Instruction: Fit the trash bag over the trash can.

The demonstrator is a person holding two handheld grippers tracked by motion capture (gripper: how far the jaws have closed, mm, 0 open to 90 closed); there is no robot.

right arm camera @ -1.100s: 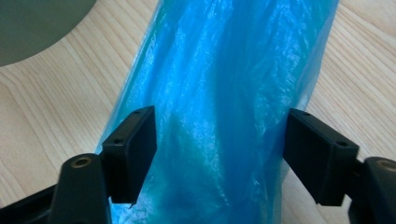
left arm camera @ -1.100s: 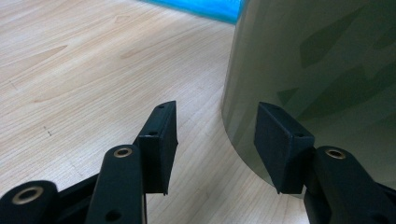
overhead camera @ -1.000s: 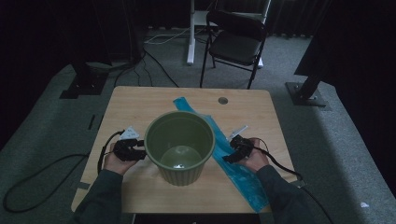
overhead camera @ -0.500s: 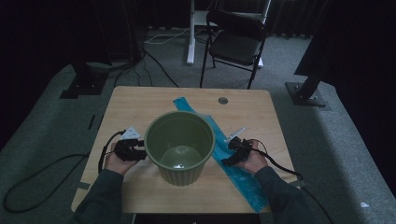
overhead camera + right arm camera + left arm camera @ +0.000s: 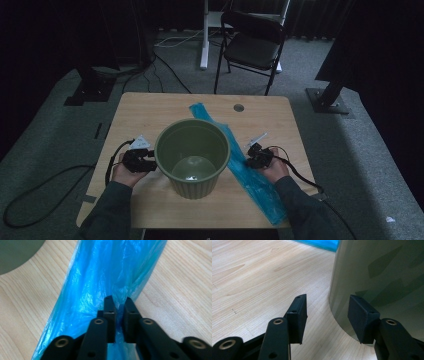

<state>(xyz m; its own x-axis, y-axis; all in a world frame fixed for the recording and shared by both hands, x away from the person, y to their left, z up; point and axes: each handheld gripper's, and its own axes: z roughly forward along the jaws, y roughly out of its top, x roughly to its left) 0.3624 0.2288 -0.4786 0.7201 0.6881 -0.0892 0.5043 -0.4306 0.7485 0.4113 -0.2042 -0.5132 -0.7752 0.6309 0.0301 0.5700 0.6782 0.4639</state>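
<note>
Right gripper (image 5: 118, 312): jaws have just closed, pinching a fold of blue plastic bag (image 5: 240, 165) lying diagonally right of the green bin (image 5: 192, 156). Lift slowly so the film doesn't slip or tear. Left gripper (image 5: 327, 315): jaws spread, beside the bin's wall, unmoved from before.

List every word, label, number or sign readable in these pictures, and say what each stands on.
None: no readable text on the green bin, the blue plastic bag, the wooden table, the folding chair or either gripper's black fingers.
</note>
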